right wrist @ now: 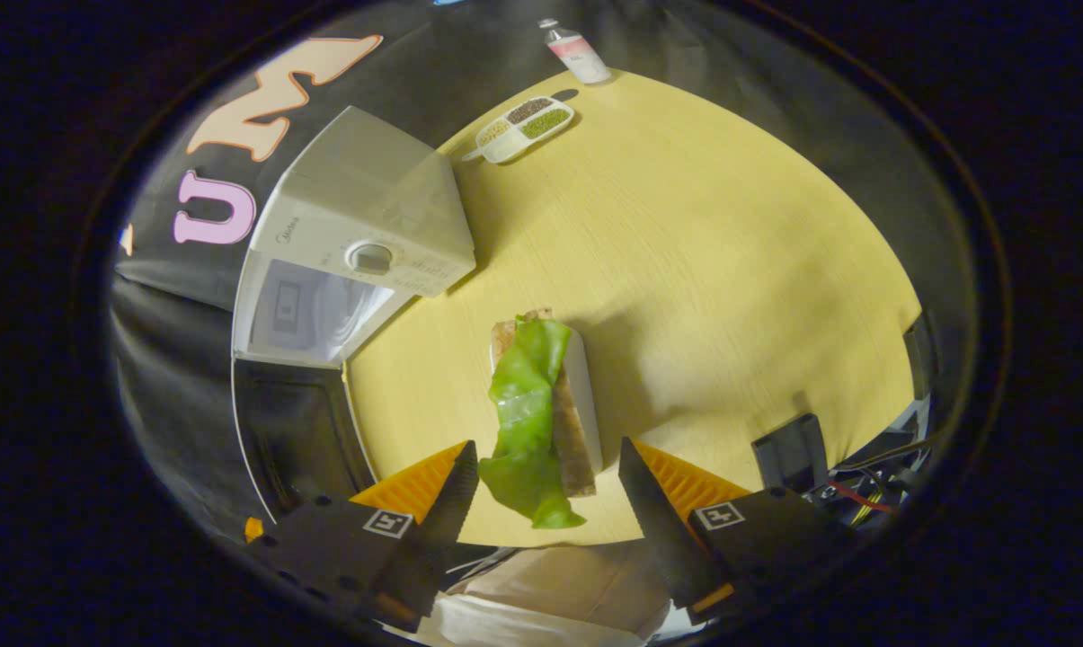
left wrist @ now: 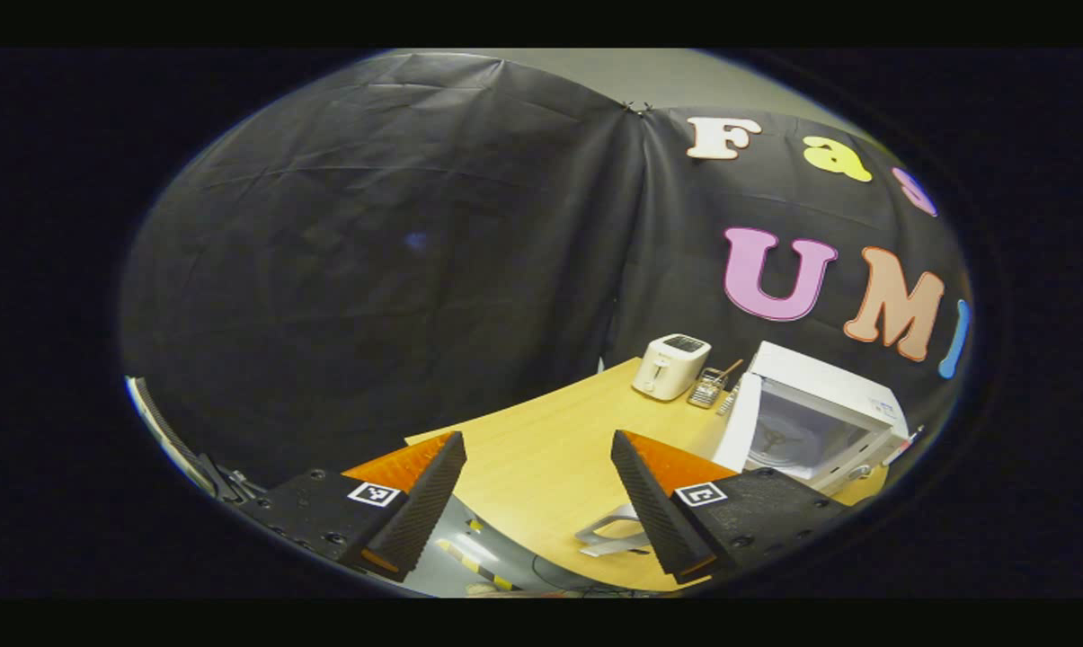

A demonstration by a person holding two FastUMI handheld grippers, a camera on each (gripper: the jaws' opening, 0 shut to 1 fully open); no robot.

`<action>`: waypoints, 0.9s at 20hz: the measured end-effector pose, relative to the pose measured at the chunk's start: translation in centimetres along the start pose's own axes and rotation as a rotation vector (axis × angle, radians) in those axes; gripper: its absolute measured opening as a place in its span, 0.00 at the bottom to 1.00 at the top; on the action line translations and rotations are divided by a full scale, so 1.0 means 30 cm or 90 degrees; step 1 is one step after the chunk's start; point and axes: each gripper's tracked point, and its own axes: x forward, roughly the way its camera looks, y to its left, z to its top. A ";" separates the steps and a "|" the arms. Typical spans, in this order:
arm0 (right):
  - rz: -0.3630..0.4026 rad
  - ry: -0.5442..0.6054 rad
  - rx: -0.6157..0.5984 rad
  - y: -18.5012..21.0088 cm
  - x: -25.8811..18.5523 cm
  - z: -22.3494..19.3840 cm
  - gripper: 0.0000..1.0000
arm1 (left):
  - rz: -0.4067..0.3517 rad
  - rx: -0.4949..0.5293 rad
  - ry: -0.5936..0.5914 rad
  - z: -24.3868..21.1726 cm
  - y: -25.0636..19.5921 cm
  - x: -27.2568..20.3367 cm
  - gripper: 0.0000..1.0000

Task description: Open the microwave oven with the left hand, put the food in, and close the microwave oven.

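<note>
The white microwave [left wrist: 851, 395] stands at the right of the wooden table [left wrist: 541, 449] with its door [left wrist: 737, 422] swung open and the turntable inside showing. My left gripper [left wrist: 537, 449] hovers open over the table's near edge, well short of the microwave, with nothing between its fingers. In the right gripper view the microwave [right wrist: 370, 207] is at the upper left, its dark-glass door [right wrist: 303, 436] hanging open. A sandwich with green lettuce [right wrist: 528, 395] sits between the fingers of my right gripper [right wrist: 548, 476]. Those fingers stand apart and do not press on it.
A white toaster [left wrist: 671, 364] and a small wire rack [left wrist: 707, 388] stand behind the microwave's door. A divided dish of beans [right wrist: 523, 121] and a bottle [right wrist: 575, 52] sit at the table's far side. A black stand [right wrist: 788, 449] and a pale stand [left wrist: 608, 535] are near the front edge.
</note>
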 end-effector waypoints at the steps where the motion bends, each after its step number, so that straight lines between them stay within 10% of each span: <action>1: -0.002 0.006 -0.001 -0.002 0.009 -0.002 0.97 | -0.003 0.000 0.005 -0.005 -0.015 0.003 0.95; 6: 0.007 0.027 0.003 0.004 0.056 -0.005 0.74 | -0.007 -0.003 0.017 -0.017 -0.047 0.006 0.95; 8: 0.005 0.033 -0.005 0.003 0.067 -0.010 0.84 | -0.009 0.006 0.017 -0.012 -0.057 0.010 0.95; 11: 0.003 0.042 -0.006 0.009 0.084 -0.021 0.47 | -0.013 0.017 0.017 -0.004 -0.097 0.033 0.95; 18: 0.010 0.029 -0.025 0.005 0.047 -0.024 0.34 | -0.033 0.017 0.012 0.005 -0.159 0.051 0.95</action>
